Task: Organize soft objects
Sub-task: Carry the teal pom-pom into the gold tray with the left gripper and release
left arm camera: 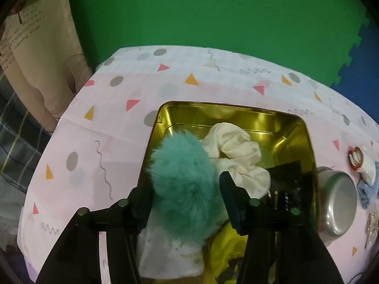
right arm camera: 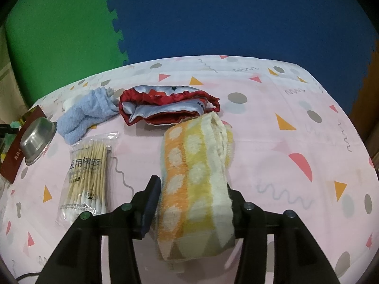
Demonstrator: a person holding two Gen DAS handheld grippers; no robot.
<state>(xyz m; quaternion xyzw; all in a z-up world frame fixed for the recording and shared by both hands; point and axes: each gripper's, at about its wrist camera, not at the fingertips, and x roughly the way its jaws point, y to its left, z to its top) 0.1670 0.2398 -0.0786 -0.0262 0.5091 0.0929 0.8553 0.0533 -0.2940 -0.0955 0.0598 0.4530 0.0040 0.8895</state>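
In the left wrist view, the left gripper [left arm camera: 184, 201] hangs over an open gold tin [left arm camera: 305, 146] that stands on the pink patterned tablecloth [left arm camera: 99, 123]. Its 2 fingers are spread, and a teal fluffy pompom [left arm camera: 182, 184] sits between them. The pompom lies close against the left finger, while a narrow gap seems to separate it from the right finger, so the pads do not press it. Ahead of the right finger, inside the tin, lies a cream scrunchie [left arm camera: 236, 158]. Below the pompom, close to the finger bases, there is a white cloth [left arm camera: 173, 253] with small print, and a yellow cloth [left arm camera: 227, 248] lies beside it under the right finger. To the right of the tin, beyond the right finger, a metal bowl [left arm camera: 336, 203] rests upside down.

In the right wrist view, the right gripper [right arm camera: 193, 203] has its 2 fingers partly spread around a folded towel [right arm camera: 196, 182] with orange, yellow and white dots. Both fingers meet the sides of the towel. Ahead of the fingertips, a red and silver satin cap [right arm camera: 165, 106] touches the far end of the towel. Left of the left finger lies a bag of cotton swabs [right arm camera: 87, 175], and further ahead on that side a light blue sock [right arm camera: 87, 113].
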